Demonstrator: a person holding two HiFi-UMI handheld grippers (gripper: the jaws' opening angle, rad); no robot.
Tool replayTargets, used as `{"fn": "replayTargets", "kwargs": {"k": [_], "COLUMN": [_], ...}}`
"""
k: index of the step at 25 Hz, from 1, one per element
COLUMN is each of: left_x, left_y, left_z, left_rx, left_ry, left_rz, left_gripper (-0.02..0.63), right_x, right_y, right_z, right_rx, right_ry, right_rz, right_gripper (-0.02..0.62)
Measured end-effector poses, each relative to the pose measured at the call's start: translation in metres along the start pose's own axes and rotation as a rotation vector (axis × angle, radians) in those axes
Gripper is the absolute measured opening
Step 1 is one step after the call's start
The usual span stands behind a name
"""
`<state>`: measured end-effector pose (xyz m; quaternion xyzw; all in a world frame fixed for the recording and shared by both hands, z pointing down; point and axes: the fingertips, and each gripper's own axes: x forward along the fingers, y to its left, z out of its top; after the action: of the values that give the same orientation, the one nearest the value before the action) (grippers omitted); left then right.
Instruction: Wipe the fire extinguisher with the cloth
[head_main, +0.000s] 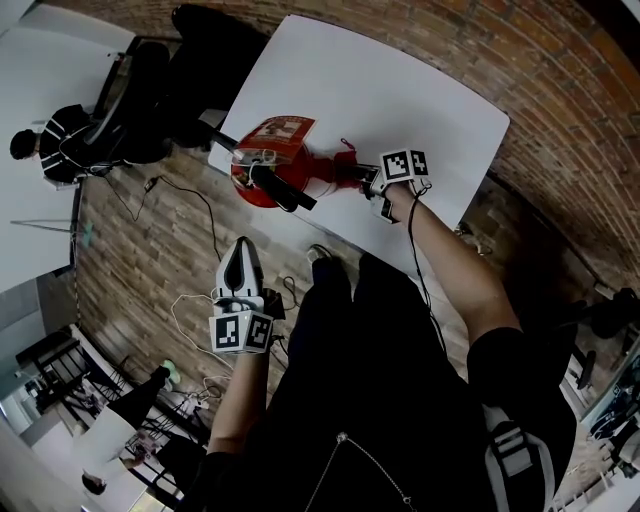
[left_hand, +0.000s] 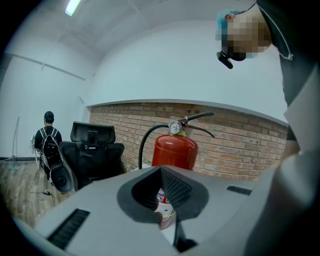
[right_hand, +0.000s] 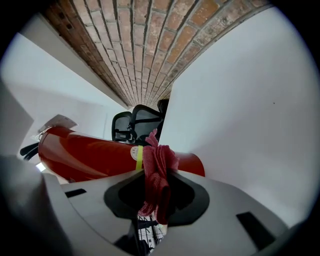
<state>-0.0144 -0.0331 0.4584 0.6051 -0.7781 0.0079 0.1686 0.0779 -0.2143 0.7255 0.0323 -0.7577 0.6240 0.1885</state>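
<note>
Extinguisher (left_hand: 174, 150) btm behind hand-held gripper (left_hand: 161, 172)

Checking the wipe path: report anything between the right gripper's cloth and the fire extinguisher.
Nothing visible. The right gripper, shut on the cloth, holds it right up against the fire extinguisher, at its red body.

The head view looks steeply down onto the fire extinguisher (head_main: 283, 160), the left gripper view faces it level from well apart, and the right gripper view looks along it from just beside; all three share it.
</note>
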Motion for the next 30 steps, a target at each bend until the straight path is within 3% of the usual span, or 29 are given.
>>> {"fn": "replayTargets", "kwargs": {"k": [12,30], "left_x": [0.005,0.016], "left_y": [-0.005,-0.015], "left_z": [0.005,0.026], "left_rx": [0.004,0.005], "left_ry": [-0.017,-0.071], "left_rz": [-0.022,-0.093], "left_gripper": [0.029,0.031], "right_x": [-0.014,-0.045], "right_y": [0.04,0.116], "right_z": [0.003,0.013], "right_rx": [0.006,0.016], "right_ry": [-0.015,-0.072], "right_rz": [0.039,0.191], "right_gripper": [0.103,0.103]}}
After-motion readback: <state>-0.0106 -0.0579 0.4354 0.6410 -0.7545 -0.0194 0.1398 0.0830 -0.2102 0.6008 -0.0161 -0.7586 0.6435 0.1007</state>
